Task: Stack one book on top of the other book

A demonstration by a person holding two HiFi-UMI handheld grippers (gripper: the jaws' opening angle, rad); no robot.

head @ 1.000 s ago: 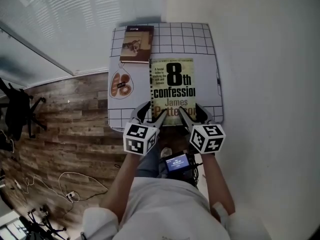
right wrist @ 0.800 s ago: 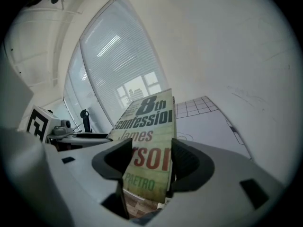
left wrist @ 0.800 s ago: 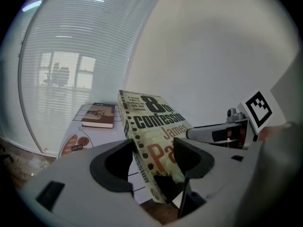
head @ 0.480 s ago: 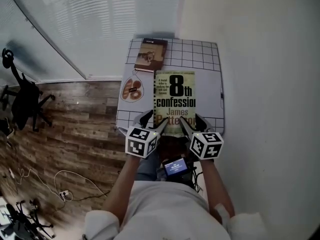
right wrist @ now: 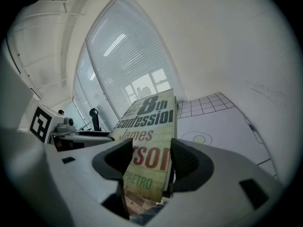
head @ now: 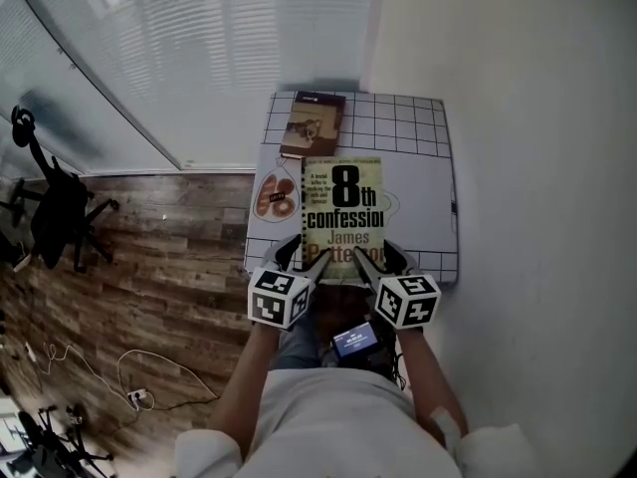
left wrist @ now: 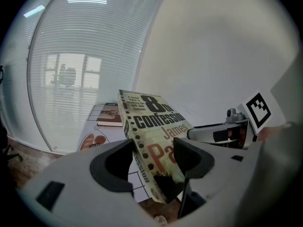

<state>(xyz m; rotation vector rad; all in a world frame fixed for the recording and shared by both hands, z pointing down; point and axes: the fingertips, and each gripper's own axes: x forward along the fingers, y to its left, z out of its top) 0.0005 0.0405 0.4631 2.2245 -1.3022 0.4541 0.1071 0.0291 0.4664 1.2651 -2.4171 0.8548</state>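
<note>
The larger book [head: 343, 207] hangs over the near half of the worktop [head: 423, 182]; its near edge is clamped by the left hand-held gripper [head: 302, 255] at the left corner and the right hand-held gripper [head: 378, 256] at the right; the smaller book [head: 314, 124] lies on the worktop's far left, just beyond it.

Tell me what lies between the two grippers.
The near end of the green book spans the gap between the left gripper and right gripper, each clamped on it; the head view shows this.
</note>
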